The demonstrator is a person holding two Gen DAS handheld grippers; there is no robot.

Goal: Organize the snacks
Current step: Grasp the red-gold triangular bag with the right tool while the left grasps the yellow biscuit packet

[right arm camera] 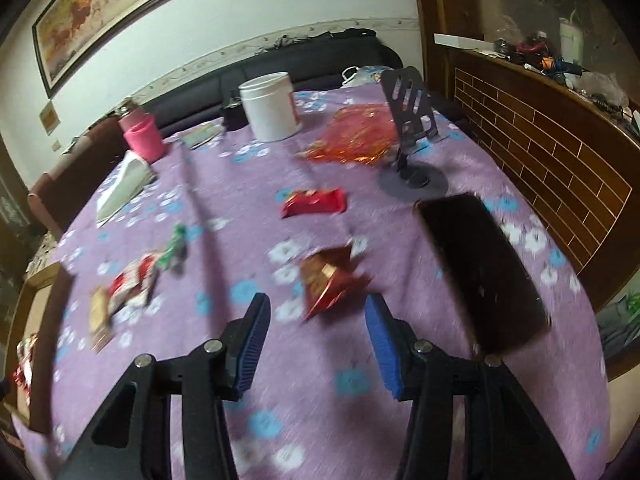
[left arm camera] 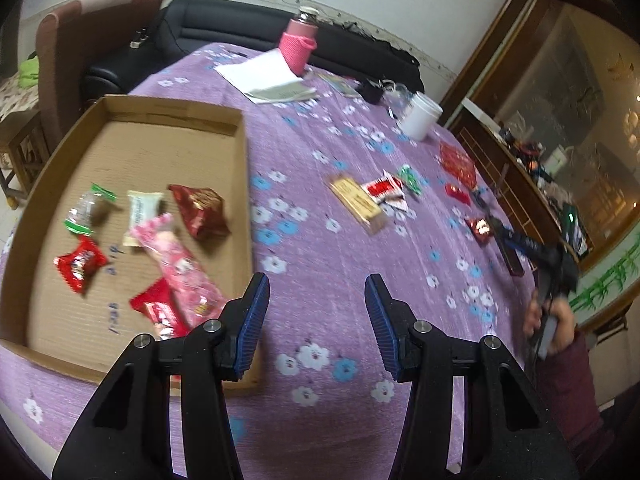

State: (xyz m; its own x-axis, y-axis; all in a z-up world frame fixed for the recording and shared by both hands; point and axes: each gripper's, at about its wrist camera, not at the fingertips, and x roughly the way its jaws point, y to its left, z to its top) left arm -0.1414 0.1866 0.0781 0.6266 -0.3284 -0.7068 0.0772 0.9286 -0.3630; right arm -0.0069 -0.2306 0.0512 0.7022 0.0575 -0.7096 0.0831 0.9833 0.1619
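A cardboard tray (left arm camera: 240, 184) lies at the left on the purple flowered cloth. It holds several snacks: a dark red pack (left arm camera: 202, 210), a pink pack (left arm camera: 180, 264), a white pack (left arm camera: 140, 214) and red candies (left arm camera: 78, 266). My left gripper (left arm camera: 318, 284) is open and empty over the cloth, just right of the tray wall. Loose on the cloth are a tan box (left arm camera: 358, 204), a red-white pack (left arm camera: 384, 190) and a green candy (left arm camera: 410, 176). My right gripper (right arm camera: 318, 304) is open and empty, with a red-gold packet (right arm camera: 332, 280) just beyond its tips. A red pack (right arm camera: 314, 202) lies farther on.
A dark phone (right arm camera: 480, 268) lies right of the right gripper, with a phone stand (right arm camera: 412, 120) and an orange-red bag (right arm camera: 356, 132) behind it. A white jar (right arm camera: 270, 106), a pink bottle (right arm camera: 142, 136) and papers (left arm camera: 260, 72) stand at the back. A wooden cabinet (right arm camera: 540, 152) borders the right.
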